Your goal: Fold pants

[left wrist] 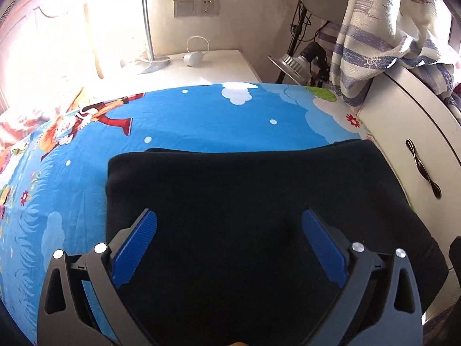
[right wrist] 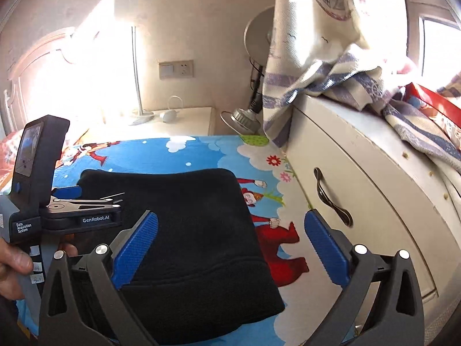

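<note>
Where the left wrist camera looks down, the left gripper hangs over the black pants with its blue fingers spread wide and nothing between them. The pants lie folded into a thick, flat bundle on the blue cartoon bedsheet, their right side close to a white cabinet. A striped towel hangs over the cabinet top.

In the right wrist view, the right gripper is also spread and empty, above the right edge of the pants and the sheet beside them. The left gripper shows at left, held in a hand.
</note>
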